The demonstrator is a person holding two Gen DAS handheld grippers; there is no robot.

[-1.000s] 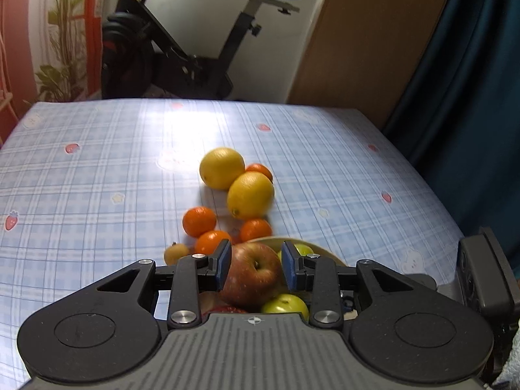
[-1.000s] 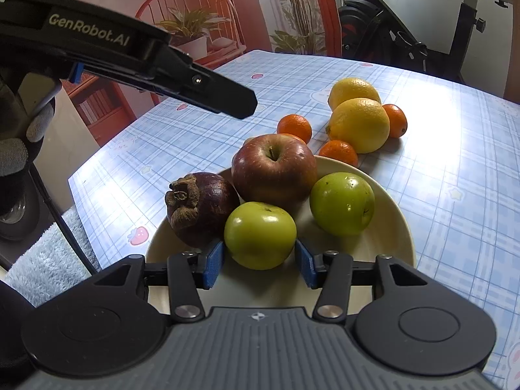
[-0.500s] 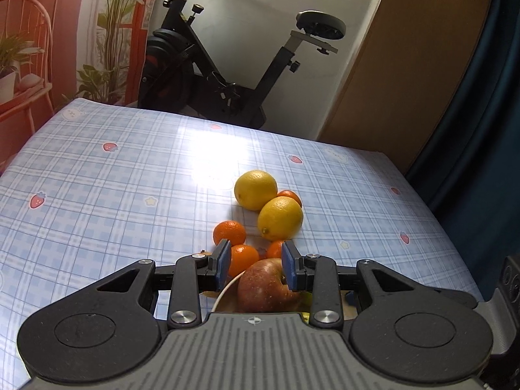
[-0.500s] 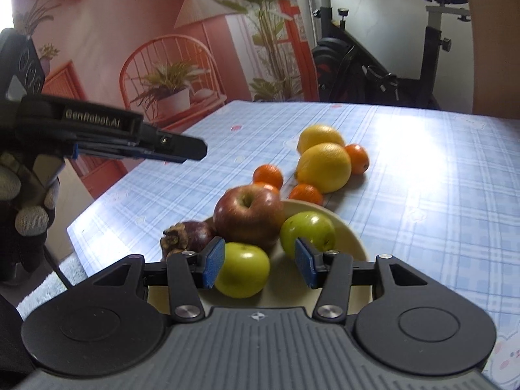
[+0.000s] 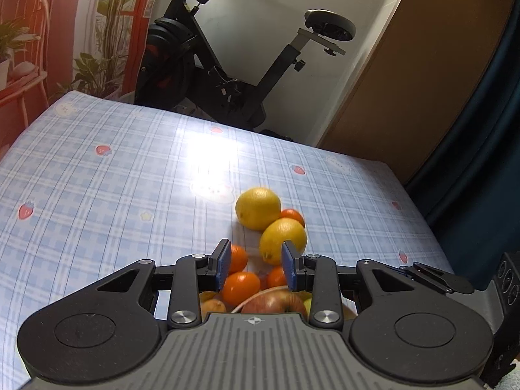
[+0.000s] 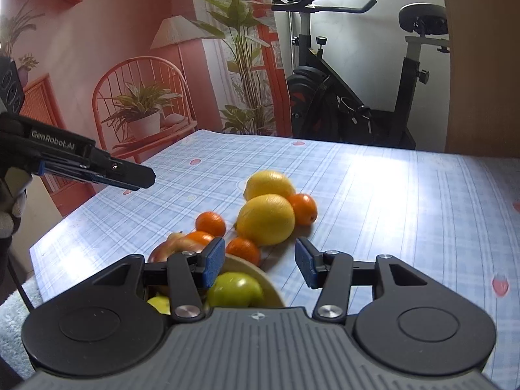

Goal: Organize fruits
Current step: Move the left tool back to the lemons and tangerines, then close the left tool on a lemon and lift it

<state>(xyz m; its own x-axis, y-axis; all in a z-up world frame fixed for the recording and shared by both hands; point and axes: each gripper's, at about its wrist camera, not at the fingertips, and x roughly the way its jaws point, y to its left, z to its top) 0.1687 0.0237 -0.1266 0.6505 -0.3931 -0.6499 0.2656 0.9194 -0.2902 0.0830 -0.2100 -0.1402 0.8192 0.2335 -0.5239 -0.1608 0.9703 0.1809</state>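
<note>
Both units empty: left hand-held gripper [image 5: 256, 268] narrowly parted, right hand-held gripper [image 6: 260, 261] spread wider. Lemons [image 6: 266, 219] and mandarins [image 6: 210, 223] loose on worktop [image 6: 406, 195] beside plate [image 6: 260, 276]. We should centre one fruit squarely before closing gently.

— What stays hidden? The plate [image 6: 260, 276] and red apple [image 5: 273, 302] sit mostly behind the gripper bodies.
— Anything else? The farther lemon [image 6: 269, 183] is blurred; the exercise bike [image 5: 227, 74] is cropped.
</note>
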